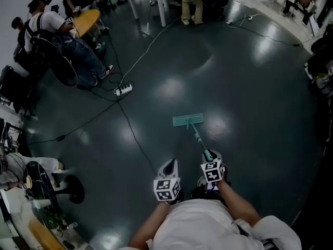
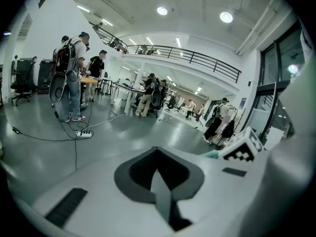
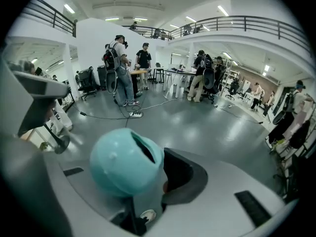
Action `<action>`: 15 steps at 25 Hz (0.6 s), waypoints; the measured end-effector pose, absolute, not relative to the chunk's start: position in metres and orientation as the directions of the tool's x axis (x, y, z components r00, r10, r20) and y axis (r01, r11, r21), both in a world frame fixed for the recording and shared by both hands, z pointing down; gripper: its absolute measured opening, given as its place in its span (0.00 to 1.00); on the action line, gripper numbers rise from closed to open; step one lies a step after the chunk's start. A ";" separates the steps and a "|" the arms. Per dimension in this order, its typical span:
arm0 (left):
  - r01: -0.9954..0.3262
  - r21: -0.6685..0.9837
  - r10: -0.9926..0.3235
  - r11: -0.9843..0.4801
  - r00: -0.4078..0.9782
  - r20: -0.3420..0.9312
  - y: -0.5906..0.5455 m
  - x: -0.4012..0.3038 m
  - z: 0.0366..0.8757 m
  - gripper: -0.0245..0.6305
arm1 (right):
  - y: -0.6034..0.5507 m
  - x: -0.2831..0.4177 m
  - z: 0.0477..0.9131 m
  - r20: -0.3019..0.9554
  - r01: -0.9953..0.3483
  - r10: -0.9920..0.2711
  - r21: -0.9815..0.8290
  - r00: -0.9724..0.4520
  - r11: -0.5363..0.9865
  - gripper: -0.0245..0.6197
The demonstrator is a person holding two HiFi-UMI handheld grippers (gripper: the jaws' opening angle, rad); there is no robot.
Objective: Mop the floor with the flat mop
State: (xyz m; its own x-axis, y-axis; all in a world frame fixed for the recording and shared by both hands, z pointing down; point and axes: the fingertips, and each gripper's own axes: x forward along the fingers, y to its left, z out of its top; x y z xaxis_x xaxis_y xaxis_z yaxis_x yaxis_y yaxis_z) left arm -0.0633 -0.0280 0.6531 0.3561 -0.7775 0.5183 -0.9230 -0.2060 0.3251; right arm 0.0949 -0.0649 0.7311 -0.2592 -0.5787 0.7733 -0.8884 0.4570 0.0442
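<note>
The flat mop lies with its teal head [image 1: 188, 120] flat on the dark grey floor, straight ahead of me. Its thin handle [image 1: 198, 138] slants back to my right gripper [image 1: 212, 157], which is shut on the handle's top. In the right gripper view the round teal end cap [image 3: 126, 163] sits between the white jaws. My left gripper [image 1: 169, 166] hangs just left of the right one, apart from the handle. Its jaws meet with nothing between them in the left gripper view [image 2: 159, 169]. The right gripper's marker cube [image 2: 242, 147] shows beside it.
A white power strip [image 1: 123, 90] lies on the floor to the left, and a black cable [image 1: 136, 138] runs from it toward my feet. People sit at a round table [image 1: 85, 21] at the far left. A black fan [image 1: 37, 185] stands at the near left.
</note>
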 end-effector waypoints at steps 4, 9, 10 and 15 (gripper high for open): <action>-0.919 0.332 -0.774 -0.212 0.365 0.518 -0.031 -0.062 0.655 0.05 | -0.008 0.116 0.716 0.796 -0.884 -0.546 0.030 -0.261 0.466 0.22; -0.915 0.345 -0.767 -0.209 0.372 0.523 -0.030 -0.063 0.655 0.05 | 0.005 0.114 0.717 0.789 -0.880 -0.556 0.041 -0.262 0.474 0.22; -0.915 0.346 -0.765 -0.209 0.373 0.525 -0.030 -0.062 0.655 0.05 | 0.002 0.112 0.719 0.785 -0.881 -0.561 0.043 -0.262 0.471 0.22; -0.912 0.353 -0.756 -0.209 0.379 0.533 -0.027 -0.058 0.657 0.05 | -0.041 0.099 0.742 0.757 -0.875 -0.601 0.083 -0.256 0.477 0.22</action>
State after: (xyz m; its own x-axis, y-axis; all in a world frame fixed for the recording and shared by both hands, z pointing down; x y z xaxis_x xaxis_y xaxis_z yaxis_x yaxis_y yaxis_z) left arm -0.0583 -0.0270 0.6571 0.3793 -0.7565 0.5328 -0.9121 -0.2086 0.3531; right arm 0.0995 -0.0410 0.7421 -0.2563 -0.6013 0.7568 -0.8747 0.4774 0.0831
